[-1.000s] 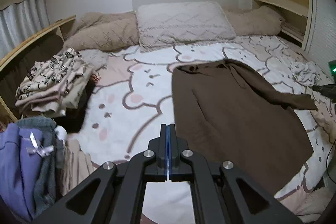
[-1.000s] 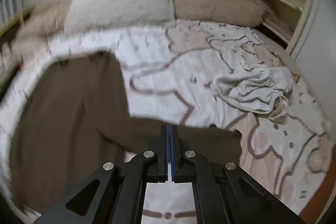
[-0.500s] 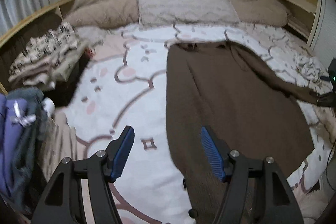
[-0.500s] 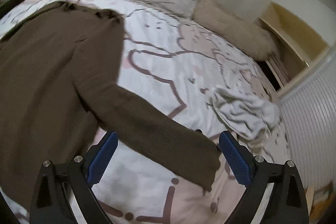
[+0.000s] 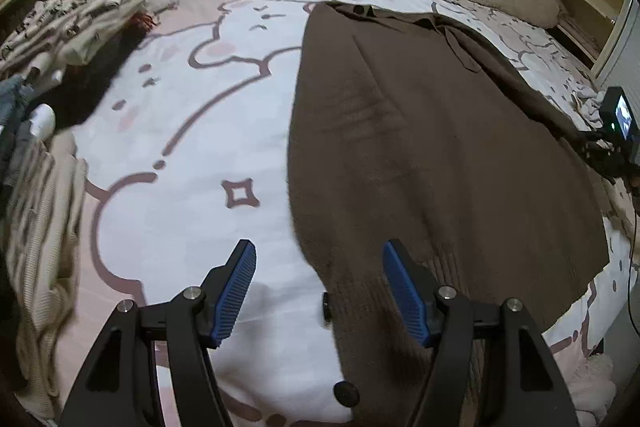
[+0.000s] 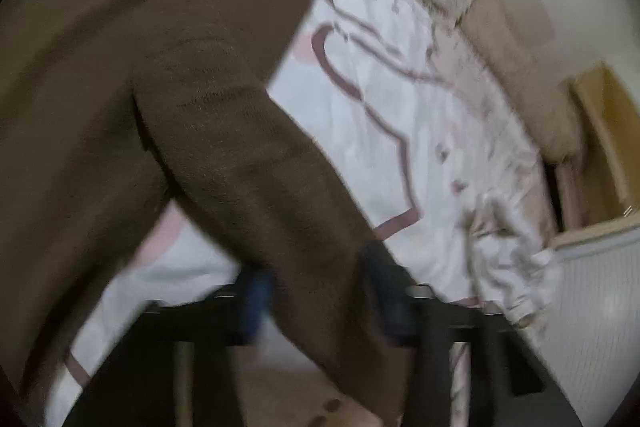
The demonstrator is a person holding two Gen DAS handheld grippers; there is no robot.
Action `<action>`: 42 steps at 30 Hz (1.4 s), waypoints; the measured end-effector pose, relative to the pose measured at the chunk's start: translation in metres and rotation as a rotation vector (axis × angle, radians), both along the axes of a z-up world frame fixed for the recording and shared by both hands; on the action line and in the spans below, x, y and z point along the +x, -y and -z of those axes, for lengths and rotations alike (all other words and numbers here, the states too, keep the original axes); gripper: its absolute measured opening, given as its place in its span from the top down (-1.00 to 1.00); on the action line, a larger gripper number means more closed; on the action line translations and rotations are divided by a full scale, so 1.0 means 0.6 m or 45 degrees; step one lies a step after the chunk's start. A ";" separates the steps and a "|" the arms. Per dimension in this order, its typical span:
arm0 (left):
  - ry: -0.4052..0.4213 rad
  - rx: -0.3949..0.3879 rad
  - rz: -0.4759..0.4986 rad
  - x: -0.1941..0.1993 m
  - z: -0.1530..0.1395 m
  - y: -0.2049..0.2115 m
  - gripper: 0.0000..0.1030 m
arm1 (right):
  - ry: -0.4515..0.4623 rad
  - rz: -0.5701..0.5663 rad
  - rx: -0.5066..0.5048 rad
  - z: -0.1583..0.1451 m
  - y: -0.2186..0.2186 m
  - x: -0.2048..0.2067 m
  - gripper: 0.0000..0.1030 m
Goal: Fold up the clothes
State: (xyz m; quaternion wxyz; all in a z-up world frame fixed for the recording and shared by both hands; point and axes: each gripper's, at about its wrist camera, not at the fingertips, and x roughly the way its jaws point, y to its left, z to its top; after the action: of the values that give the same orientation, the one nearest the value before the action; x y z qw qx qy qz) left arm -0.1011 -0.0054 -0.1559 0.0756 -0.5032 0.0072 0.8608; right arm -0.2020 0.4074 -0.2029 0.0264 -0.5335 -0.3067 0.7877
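Brown cardigan (image 5: 420,147) on bed (image 5: 192,131): left claw (image 5: 320,279) angled down, gaping over hem; right claw (image 6: 320,303), closing, straddles sleeve (image 6: 248,163).

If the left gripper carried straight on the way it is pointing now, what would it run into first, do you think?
Most likely the near left edge of the brown garment. The left gripper stands open over that edge, with the patterned bedcover beside it. Depth is hard to judge, so its left finger may meet the bedcover first.
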 end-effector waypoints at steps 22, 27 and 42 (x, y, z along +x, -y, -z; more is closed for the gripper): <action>-0.234 -0.097 -0.243 -0.142 -0.153 0.145 0.84 | -0.490 0.513 -0.056 -0.159 -0.159 -0.082 0.70; -0.362 -0.237 -0.432 -0.228 -0.230 0.253 0.84 | -0.591 0.661 -0.015 -0.213 -0.238 -0.132 0.83; 0.001 -0.404 -0.309 -0.345 -0.035 0.211 -0.02 | -0.241 0.744 0.320 -0.018 -0.293 -0.220 -0.67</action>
State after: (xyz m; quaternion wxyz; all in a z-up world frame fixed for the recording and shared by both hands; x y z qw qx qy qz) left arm -0.3080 -0.1320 -0.1347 -0.1091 -0.5063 0.0820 0.8515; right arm -0.3342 0.5833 -0.1922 0.3452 -0.5161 -0.2316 0.7489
